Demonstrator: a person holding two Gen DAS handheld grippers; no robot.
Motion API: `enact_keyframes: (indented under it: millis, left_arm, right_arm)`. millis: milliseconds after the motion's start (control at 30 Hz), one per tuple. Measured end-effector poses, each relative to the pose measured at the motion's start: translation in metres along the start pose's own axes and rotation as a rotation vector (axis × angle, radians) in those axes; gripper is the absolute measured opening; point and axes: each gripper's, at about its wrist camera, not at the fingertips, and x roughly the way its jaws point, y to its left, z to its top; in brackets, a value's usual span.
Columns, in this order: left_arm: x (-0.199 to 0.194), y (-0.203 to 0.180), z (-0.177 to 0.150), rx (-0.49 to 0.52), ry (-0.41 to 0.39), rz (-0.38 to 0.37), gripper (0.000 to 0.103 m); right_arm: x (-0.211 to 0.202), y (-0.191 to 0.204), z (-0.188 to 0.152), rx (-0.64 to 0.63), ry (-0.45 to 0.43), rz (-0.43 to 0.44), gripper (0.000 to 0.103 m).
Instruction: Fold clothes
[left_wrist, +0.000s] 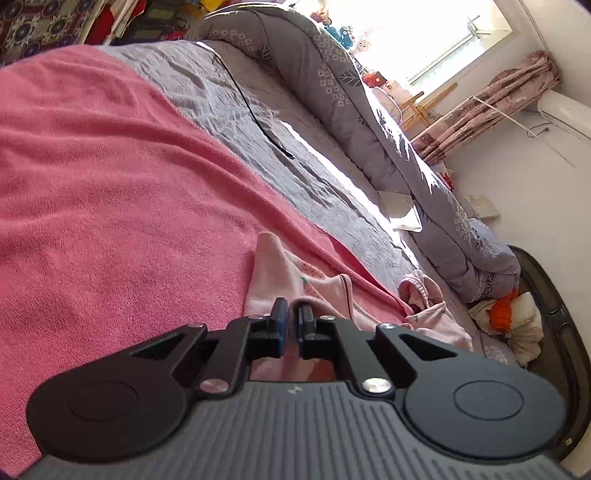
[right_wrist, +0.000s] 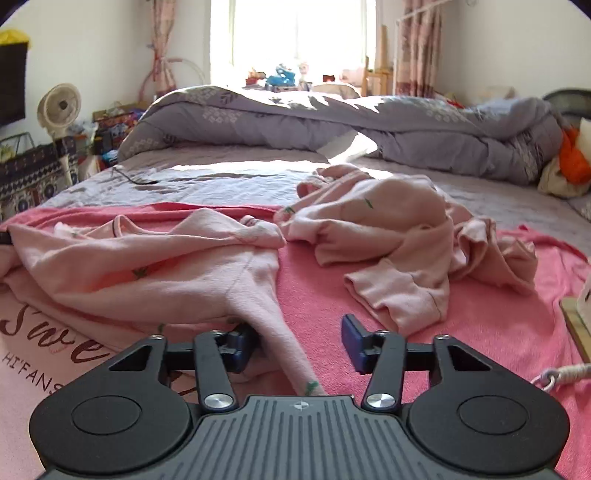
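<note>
Sun pours through the window (right_wrist: 295, 33) onto the bed (right_wrist: 229, 173), grey quilt (right_wrist: 424, 122) heaped behind; a white fan (right_wrist: 59, 105) stands left.

A wide bed in wrinkled grey sheet (right_wrist: 229, 177) carries a pink terry towel (right_wrist: 480, 314); behind the towel, a bunched grey quilt (right_wrist: 424, 122).

There are two pale pink garments: one shirt (right_wrist: 147, 266) with printed letters and one crumpled garment (right_wrist: 399, 236). One pink towel (right_wrist: 498, 325) lies under them. There is one grey quilt (right_wrist: 332, 118), one black cable (right_wrist: 136, 179) and one white fan (right_wrist: 59, 105).
</note>
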Motion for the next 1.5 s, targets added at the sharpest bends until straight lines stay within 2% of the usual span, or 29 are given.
enact_keyframes:
  millis: [33,67,100,167,267,300,367,433,533,600,633,700,767,800,867,967,1033,1067,1100,1133,1167,1233,1400,1500]
  left_arm:
    - [-0.004,-0.006,0.003,0.021,-0.024,0.053,0.018]
    - [-0.008,-0.013,0.005,0.042,-0.048,0.105,0.042]
    - [-0.012,-0.019,0.008,0.063,-0.073,0.158,0.061]
    - [-0.019,-0.032,0.013,0.104,-0.121,0.263,0.078]
    - [-0.031,-0.052,0.02,0.167,-0.194,0.42,0.076]
    - [-0.034,-0.061,0.021,0.202,-0.21,0.45,0.076]
    - [-0.03,-0.1,0.005,0.389,-0.177,0.355,0.078]
    - [-0.011,-0.155,-0.026,0.618,-0.095,0.263,0.08]
    - [0.024,-0.239,-0.092,0.939,0.018,0.136,0.092]
    - [0.044,-0.274,-0.139,1.129,0.031,0.086,0.094]
    - [0.055,-0.29,-0.164,1.237,0.027,0.073,0.094]
    - [0.077,-0.306,-0.204,1.431,-0.045,0.135,0.094]
    - [0.096,-0.309,-0.224,1.543,-0.091,0.191,0.09]
    - [0.103,-0.308,-0.226,1.55,-0.087,0.212,0.083]
    - [0.114,-0.305,-0.223,1.522,-0.047,0.231,0.078]
    - [0.122,-0.295,-0.205,1.375,0.117,0.118,0.062]
    - [0.127,-0.291,-0.198,1.312,0.153,0.106,0.061]
    - [0.13,-0.289,-0.195,1.288,0.156,0.117,0.056]
    - [0.132,-0.288,-0.192,1.264,0.152,0.136,0.037]
    - [0.133,-0.287,-0.188,1.237,0.152,0.148,0.026]
    - [0.135,-0.286,-0.184,1.2,0.16,0.144,0.021]
    - [0.136,-0.285,-0.178,1.151,0.165,0.135,0.019]
    - [0.132,-0.292,-0.171,1.102,0.147,0.097,0.017]
    - [0.138,-0.288,-0.156,0.993,0.163,0.078,0.017]
  right_arm:
    - [-0.001,0.006,0.001,-0.031,-0.011,-0.012,0.026]
    - [0.001,0.005,0.001,-0.019,-0.016,-0.019,0.026]
    - [0.005,-0.001,0.0,0.027,0.0,-0.017,0.026]
    - [0.011,-0.021,-0.003,0.15,0.035,0.021,0.026]
    - [0.014,-0.041,-0.008,0.262,0.044,0.098,0.026]
    - [0.015,-0.042,-0.008,0.272,0.047,0.109,0.026]
    - [0.017,-0.045,-0.009,0.286,0.053,0.129,0.026]
    - [0.018,-0.049,-0.012,0.318,0.057,0.154,0.026]
    - [0.021,-0.064,-0.017,0.42,0.058,0.218,0.027]
    - [0.022,-0.073,-0.022,0.485,0.053,0.259,0.027]
    - [0.022,-0.076,-0.023,0.503,0.049,0.272,0.027]
    - [0.022,-0.079,-0.025,0.521,0.041,0.292,0.027]
    - [0.022,-0.08,-0.026,0.534,0.036,0.306,0.027]
    - [0.022,-0.081,-0.027,0.541,0.034,0.314,0.027]
    - [0.022,-0.083,-0.027,0.552,0.035,0.322,0.027]
    - [0.022,-0.081,-0.026,0.549,0.039,0.314,0.027]
    - [0.021,-0.082,-0.027,0.557,0.036,0.32,0.026]
    - [0.021,-0.083,-0.027,0.56,0.034,0.325,0.026]
    - [0.021,-0.083,-0.028,0.564,0.032,0.329,0.027]
    - [0.02,-0.083,-0.027,0.56,0.027,0.328,0.027]
    - [0.02,-0.083,-0.027,0.559,0.026,0.327,0.027]
    - [0.02,-0.083,-0.027,0.561,0.028,0.328,0.027]
    - [0.021,-0.083,-0.027,0.563,0.034,0.325,0.027]
    - [0.022,-0.083,-0.027,0.563,0.038,0.324,0.027]
